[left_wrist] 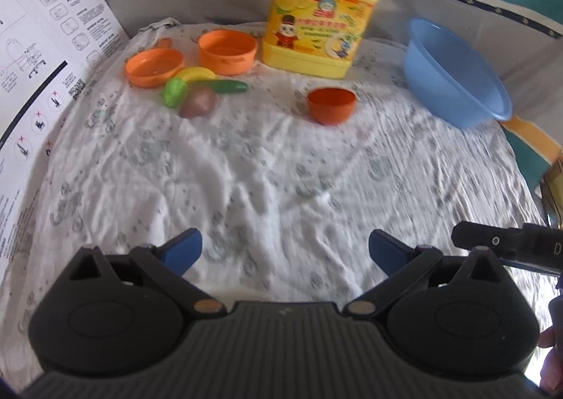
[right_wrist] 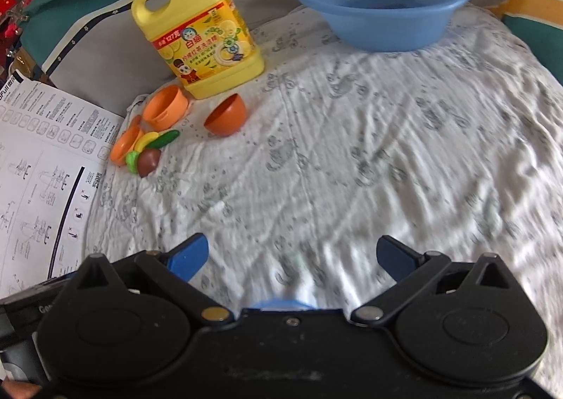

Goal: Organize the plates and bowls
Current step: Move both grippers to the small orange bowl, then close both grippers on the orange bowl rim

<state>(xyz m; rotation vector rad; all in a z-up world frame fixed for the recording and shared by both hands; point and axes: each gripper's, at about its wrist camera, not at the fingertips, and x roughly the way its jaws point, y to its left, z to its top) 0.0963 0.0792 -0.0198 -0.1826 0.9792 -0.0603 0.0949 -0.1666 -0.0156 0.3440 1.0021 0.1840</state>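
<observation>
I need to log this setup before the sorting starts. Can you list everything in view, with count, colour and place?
Basin: one, blue, far right on the cloth.
Detergent jug: one, yellow with orange pump, upright at the far edge.
Small bowl: one, dark orange, alone in front of the jug.
Pot: one, light orange, far left beside the jug.
Pan: one, light orange, left of the pot.
Toy food: four pieces, yellow, two green, brownish, clustered by the pan.
Cloth: one, white patterned, covering the surface.
Instruction sheet: one, white, left edge.
Left tool: black with blue fingers, open, empty.
Right tool: same, open, empty.
</observation>
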